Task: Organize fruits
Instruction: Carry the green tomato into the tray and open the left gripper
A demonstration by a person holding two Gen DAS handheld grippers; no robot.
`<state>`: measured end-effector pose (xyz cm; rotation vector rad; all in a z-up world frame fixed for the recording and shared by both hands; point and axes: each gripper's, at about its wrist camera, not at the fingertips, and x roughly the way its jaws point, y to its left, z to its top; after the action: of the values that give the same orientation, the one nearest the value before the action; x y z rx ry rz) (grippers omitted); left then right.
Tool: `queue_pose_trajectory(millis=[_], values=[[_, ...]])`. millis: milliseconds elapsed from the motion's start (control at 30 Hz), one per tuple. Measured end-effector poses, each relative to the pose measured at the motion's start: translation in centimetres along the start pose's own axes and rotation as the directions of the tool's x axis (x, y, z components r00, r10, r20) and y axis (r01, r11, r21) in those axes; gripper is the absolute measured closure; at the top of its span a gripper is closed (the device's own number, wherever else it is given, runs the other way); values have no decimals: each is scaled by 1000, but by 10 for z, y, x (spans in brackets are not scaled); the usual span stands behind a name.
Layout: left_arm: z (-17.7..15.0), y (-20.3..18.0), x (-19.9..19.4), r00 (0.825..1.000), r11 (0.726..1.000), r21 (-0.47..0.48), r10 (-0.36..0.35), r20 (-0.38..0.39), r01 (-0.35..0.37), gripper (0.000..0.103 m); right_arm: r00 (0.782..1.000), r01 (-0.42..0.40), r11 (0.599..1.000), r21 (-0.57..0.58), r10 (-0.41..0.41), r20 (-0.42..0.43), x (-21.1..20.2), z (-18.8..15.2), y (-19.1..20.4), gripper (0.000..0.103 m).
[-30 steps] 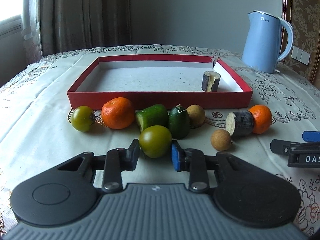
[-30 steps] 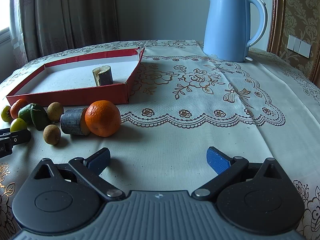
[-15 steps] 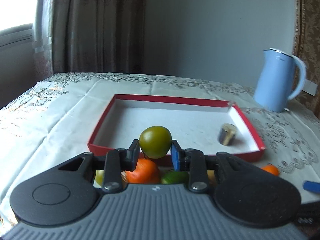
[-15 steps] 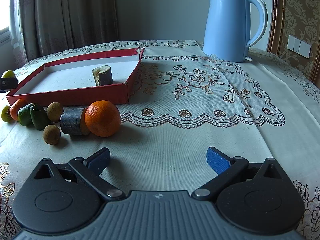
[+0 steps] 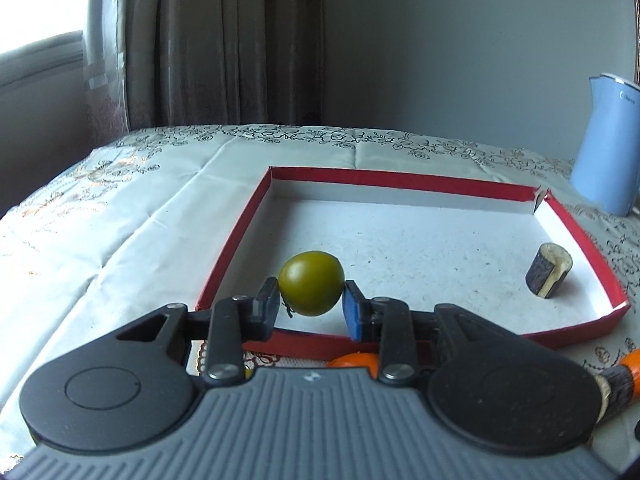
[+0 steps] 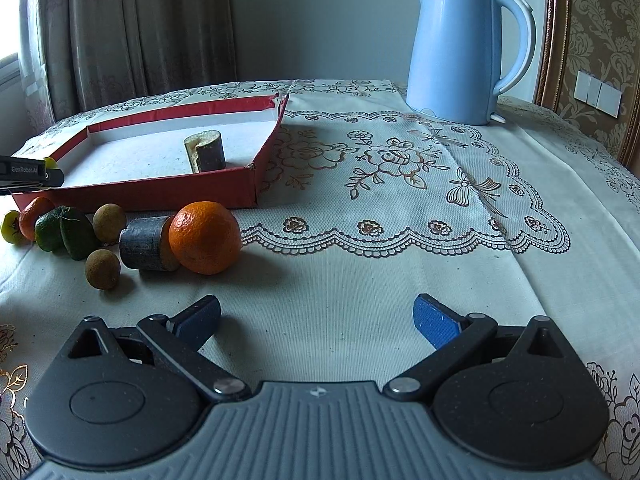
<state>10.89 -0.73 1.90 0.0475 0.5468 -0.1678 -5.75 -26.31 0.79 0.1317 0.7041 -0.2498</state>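
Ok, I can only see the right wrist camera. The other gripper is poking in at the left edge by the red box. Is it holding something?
Observer: Yes. The left gripper is shut on a round olive-green fruit, with one pad on each side.
Operator: Is it inside the box?
Observer: It's past the near wall of the red tray, by the front-left corner. I can't tell if it touches the floor.
Operator: Does it have a stalk?
Observer: Yes, a small dark stalk sticks out low on its left side.
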Motion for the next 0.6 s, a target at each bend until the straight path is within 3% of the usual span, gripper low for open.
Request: queue_pose_trajectory(millis=[67, 133, 167, 233, 400, 600], values=[[-3, -6, 1, 1000, 999, 37, -9, 5, 9, 55, 1000, 0, 1000, 0, 0, 0, 0, 0, 0, 0], [-7, -14, 1, 1000, 997, 72, -3, 12, 2, 47, 1000, 0, 1000, 1, 0, 0, 0, 0, 0, 0], [-7, -15, 1, 1000, 997, 75, 17, 15, -18, 37, 1000, -1, 1000, 2, 1, 1, -1, 0, 1, 0], [-7, -11, 0, 1000, 998, 55, 16, 21, -17, 27, 1000, -2, 1000, 3, 2, 1, -1, 0, 0, 0], [-9, -4, -18, 996, 997, 35, 70, 62, -72, 22, 1000, -10, 1000, 12, 10, 5, 0, 1, -2, 0], [-24, 25, -63, 991, 997, -17, 75, 112, -74, 8, 1000, -16, 1000, 19, 16, 9, 0, -1, -3, 0]])
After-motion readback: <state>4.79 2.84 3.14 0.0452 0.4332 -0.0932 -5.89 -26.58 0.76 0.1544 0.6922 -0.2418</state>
